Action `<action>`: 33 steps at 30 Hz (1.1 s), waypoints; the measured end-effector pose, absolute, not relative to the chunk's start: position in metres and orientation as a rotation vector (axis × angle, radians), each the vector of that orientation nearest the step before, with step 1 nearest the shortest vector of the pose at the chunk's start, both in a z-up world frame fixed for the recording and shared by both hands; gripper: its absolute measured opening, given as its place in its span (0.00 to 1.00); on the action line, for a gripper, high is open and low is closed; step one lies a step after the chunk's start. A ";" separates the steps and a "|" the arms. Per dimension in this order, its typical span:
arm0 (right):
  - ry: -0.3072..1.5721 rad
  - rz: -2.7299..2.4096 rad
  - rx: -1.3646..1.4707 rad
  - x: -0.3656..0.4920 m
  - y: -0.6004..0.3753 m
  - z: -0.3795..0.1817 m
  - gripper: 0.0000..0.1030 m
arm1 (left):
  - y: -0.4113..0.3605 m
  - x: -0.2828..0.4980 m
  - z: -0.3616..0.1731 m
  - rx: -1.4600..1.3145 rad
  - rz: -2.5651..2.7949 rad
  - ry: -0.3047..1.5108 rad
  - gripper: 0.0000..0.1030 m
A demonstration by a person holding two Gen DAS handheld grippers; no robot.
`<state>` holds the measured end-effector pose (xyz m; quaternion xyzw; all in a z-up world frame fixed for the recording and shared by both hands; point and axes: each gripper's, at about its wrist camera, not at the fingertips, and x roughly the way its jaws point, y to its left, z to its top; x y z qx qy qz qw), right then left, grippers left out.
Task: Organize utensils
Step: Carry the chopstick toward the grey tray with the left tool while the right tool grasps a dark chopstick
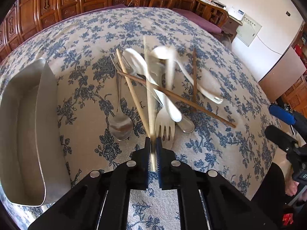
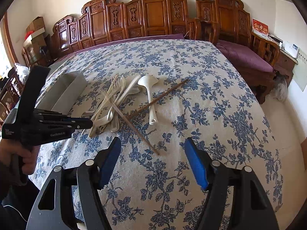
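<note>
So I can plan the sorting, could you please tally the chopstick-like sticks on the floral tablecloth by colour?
Dark brown wooden chopsticks: 2
Light tan wooden chopstick: 1
Pale flat long stick, pinched by the left gripper: 1
Total: 4

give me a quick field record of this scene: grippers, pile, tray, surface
left gripper: shut on a pale flat stick, jaws clamping its near end
right gripper: open, nothing between jaws
pile: forks, white spoons, metal spoon, brown chopsticks, crossed
tray: metal tray, left of pile
surface: blue floral tablecloth
</note>
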<state>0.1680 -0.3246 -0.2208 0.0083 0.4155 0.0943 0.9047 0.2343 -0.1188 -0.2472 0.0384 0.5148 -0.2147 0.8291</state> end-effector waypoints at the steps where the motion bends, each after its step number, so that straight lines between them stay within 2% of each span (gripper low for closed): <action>1: 0.858 0.195 0.015 0.169 -0.325 -0.221 0.69 | -0.119 0.233 -0.245 0.082 -0.458 1.087 0.04; 14: 0.859 0.200 -0.007 0.171 -0.324 -0.225 0.69 | -0.098 0.208 -0.212 0.032 -0.437 1.022 0.04; 15: 0.863 0.201 -0.006 0.172 -0.325 -0.227 0.66 | -0.098 0.205 -0.209 0.032 -0.437 1.016 0.04; 16: 0.876 0.206 -0.007 0.176 -0.326 -0.232 0.59 | -0.097 0.201 -0.207 0.032 -0.437 1.008 0.04; 27: 0.944 0.284 -0.073 0.211 -0.319 -0.267 0.38 | -0.082 0.171 -0.183 0.034 -0.442 0.952 0.04; 33: 0.983 0.300 -0.159 0.218 -0.308 -0.281 0.35 | -0.074 0.161 -0.172 0.032 -0.434 0.928 0.04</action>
